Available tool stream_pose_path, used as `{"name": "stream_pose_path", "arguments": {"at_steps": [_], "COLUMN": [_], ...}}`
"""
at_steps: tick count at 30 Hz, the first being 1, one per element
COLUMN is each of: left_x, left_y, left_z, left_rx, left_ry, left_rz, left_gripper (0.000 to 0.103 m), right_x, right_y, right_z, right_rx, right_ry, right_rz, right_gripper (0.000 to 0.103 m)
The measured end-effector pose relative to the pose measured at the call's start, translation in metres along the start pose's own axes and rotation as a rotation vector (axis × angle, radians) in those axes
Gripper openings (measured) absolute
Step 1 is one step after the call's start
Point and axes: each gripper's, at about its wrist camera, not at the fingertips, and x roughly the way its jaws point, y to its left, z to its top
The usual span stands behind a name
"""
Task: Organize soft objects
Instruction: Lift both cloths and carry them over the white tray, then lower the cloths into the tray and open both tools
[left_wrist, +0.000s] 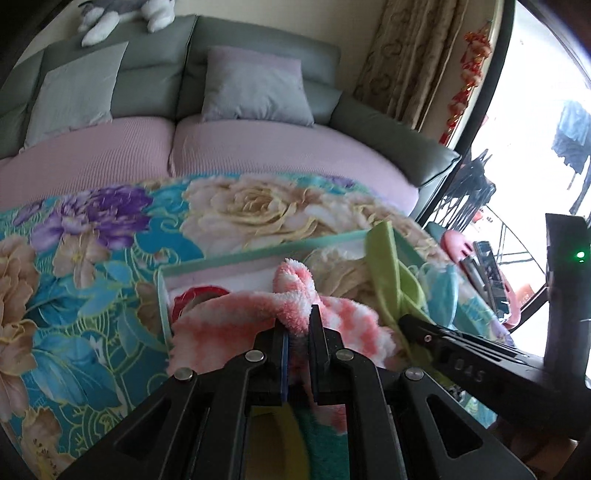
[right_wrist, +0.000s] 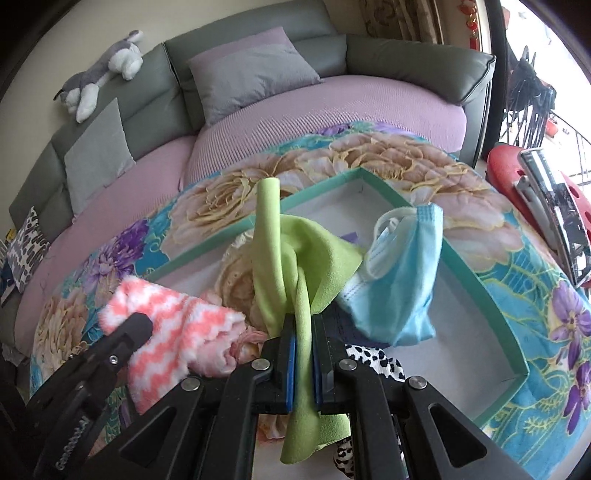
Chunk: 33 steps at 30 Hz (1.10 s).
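A: What is each tool pinching?
B: The left gripper (left_wrist: 297, 325) is clamped on a pink-and-white fuzzy sock (left_wrist: 295, 295); the right gripper (right_wrist: 303, 332) is clamped on a lime-green cloth (right_wrist: 295, 251), with a blue face mask (right_wrist: 399, 280) hanging just beside it.

A: Any writing?
B: "045" on the right gripper's side, seen from the left wrist; the lettering on the left gripper is too blurred to read.

A: What lies under them?
B: A shallow box with a teal rim (right_wrist: 476, 273) on a floral blanket (right_wrist: 424, 166).

A: And beyond?
B: A grey sofa (right_wrist: 406, 59) with a lilac seat cover, cushions, and a plush husky (right_wrist: 103, 70) on its backrest.
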Motion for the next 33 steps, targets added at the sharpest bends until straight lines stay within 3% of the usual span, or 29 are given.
{"name": "stream_pose_path", "arguments": {"at_steps": [7,10,12,15,19,23,26,33], "left_x": [-0.007,-0.014,-0.02,-0.033,-0.05,-0.065,-0.074,-0.08], "left_y": [-0.001,-0.001,0.0,0.004,0.01,0.02,0.028,0.055], "left_z": [0.001,0.002,0.002,0.004,0.004,0.002,-0.002,-0.036], "left_rx": [0.005,0.004,-0.002,-0.006,-0.009,-0.02,-0.023,-0.114], "left_ry": [-0.003,0.002,0.002,-0.011,-0.039,-0.067,-0.09,-0.044], "left_rz": [-0.001,-0.003,-0.001,0.012,0.067,0.15,0.221,0.345], "left_gripper": [0.011,0.026,0.043,0.045,0.057,0.065,0.079,0.09], "right_x": [-0.004,-0.009,-0.012,-0.017,-0.024,-0.033,-0.038,-0.048], "right_y": [0.001,0.003,0.004,0.006,0.01,0.014,0.016,0.023], "right_z": [0.001,0.002,0.002,0.0,-0.004,-0.011,-0.018,-0.038], "right_rx": [0.005,0.003,-0.001,-0.002,-0.018,-0.028,-0.039,-0.06], "right_ry": [-0.01,-0.021,-0.025,-0.032,-0.043,-0.055,-0.059,-0.053], "right_rz": [0.001,-0.006,-0.009,0.005,0.0,0.003,-0.002,-0.003], "right_gripper": [0.01,0.013,0.033,0.05,0.052,0.061,0.068,0.075]}}
